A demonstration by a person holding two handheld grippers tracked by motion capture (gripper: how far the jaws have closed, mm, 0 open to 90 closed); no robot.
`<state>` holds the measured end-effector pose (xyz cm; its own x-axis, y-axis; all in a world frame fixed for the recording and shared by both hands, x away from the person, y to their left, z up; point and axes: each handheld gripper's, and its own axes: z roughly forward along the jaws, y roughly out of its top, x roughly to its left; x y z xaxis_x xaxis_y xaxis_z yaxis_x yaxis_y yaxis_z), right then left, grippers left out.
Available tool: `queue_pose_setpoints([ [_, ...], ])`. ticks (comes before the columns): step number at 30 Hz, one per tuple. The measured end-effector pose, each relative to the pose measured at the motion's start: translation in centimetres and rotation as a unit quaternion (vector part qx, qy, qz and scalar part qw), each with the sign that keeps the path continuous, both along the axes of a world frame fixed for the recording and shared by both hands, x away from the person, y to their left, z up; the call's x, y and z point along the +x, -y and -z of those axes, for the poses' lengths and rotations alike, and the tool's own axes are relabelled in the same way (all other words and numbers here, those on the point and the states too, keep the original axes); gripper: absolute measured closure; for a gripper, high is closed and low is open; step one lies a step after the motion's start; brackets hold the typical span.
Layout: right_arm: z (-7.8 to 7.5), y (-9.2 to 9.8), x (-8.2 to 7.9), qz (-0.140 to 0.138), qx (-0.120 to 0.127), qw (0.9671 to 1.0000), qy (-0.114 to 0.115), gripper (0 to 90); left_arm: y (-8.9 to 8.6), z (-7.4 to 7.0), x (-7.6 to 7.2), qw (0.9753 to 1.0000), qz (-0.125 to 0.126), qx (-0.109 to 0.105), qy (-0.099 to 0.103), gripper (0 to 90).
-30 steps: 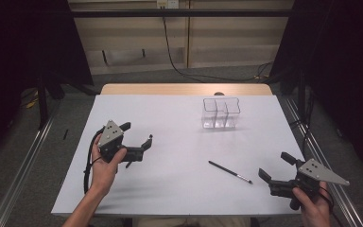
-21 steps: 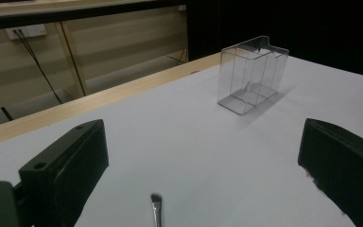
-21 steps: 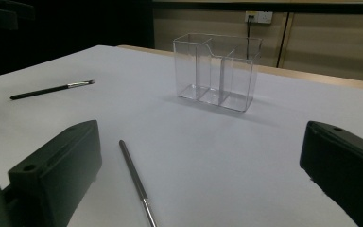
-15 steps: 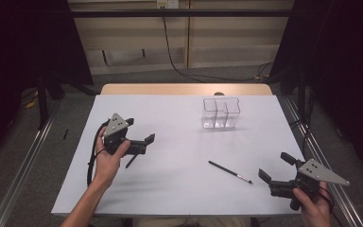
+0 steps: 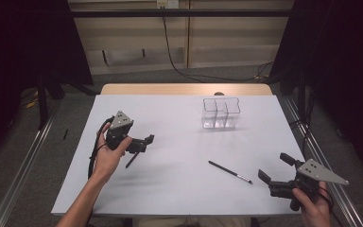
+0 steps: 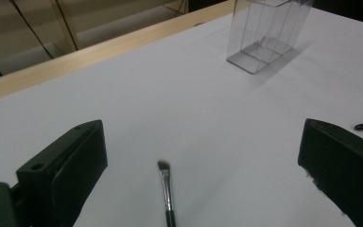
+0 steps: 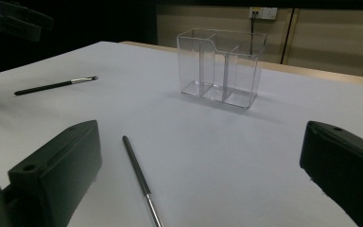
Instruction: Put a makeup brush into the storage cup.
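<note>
**Left claw over the near brush: approach not yet closed**

While my left claw [image 5: 144, 142] hovers over the small brush [image 6: 166, 194], its jaws stand wide apart with nothing between them but bare table [image 5: 179, 189]. In the left gripper view the brush lies on the white surface, centred between the jaws, bristle tip away from me and handle running back under the claw. Its long axis runs roughly along my line of reach, so the jaws straddle it crosswise, which I judge a sound line for a pinch.

To do this well, I should lower straight down, keep the shaft midway between the pads, and close on the handle behind the ferrule, not on the bristles.

My right claw [image 5: 276, 174] is likewise open and empty near the second brush [image 5: 230, 171], which lies diagonally, metal ferrule toward my right hand. The clear divided holder [image 5: 220, 113] stands upright, well apart, toward the far edge.
</note>
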<state>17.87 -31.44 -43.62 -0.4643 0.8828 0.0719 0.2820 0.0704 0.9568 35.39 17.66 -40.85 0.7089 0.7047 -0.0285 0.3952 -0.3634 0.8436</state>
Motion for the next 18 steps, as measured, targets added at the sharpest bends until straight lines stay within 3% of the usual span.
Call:
queue_pose_setpoints([
  [1, 0.0, 0.0, 0.0, 0.0, 0.0, 1.0, 0.0, 0.0, 0.0, 0.0, 0.0, 1.0, 0.0, 0.0, 0.0, 1.9],
  [2, 0.0, 0.0, 0.0, -0.001, 0.0, 1.0, 0.0, 0.0, 0.0, -0.1, 0.2, 0.9996, 0.001, 0.019, -0.019, 1.8],
  [5, 0.0, 0.0, 0.0, -0.003, -0.001, 1.0, 0.001, 0.0, 0.1, -0.1, 0.4, 0.9983, 0.0, 0.041, -0.042, 2.9],
  [9, 0.0, -0.1, -0.1, -0.005, -0.001, 1.0, 0.001, 0.0, 0.1, -0.2, 0.6, 0.9964, -0.003, 0.066, -0.054, 3.1],
  [11, 0.0, 0.0, -0.1, -0.006, -0.001, 1.0, 0.001, 0.0, 0.2, -0.2, 0.7, 0.9941, -0.004, 0.088, -0.064, 3.0],
  [15, 0.0, 0.0, 0.0, -0.007, -0.002, 1.0, 0.0, 0.0, 0.2, -0.1, 0.8, 0.9922, -0.006, 0.099, -0.075, 2.7],
  [18, 0.0, -0.1, 0.0, -0.011, -0.001, 0.9999, -0.002, 0.0, 0.2, 0.2, 1.0, 0.9881, -0.007, 0.122, -0.094, 3.1],
])
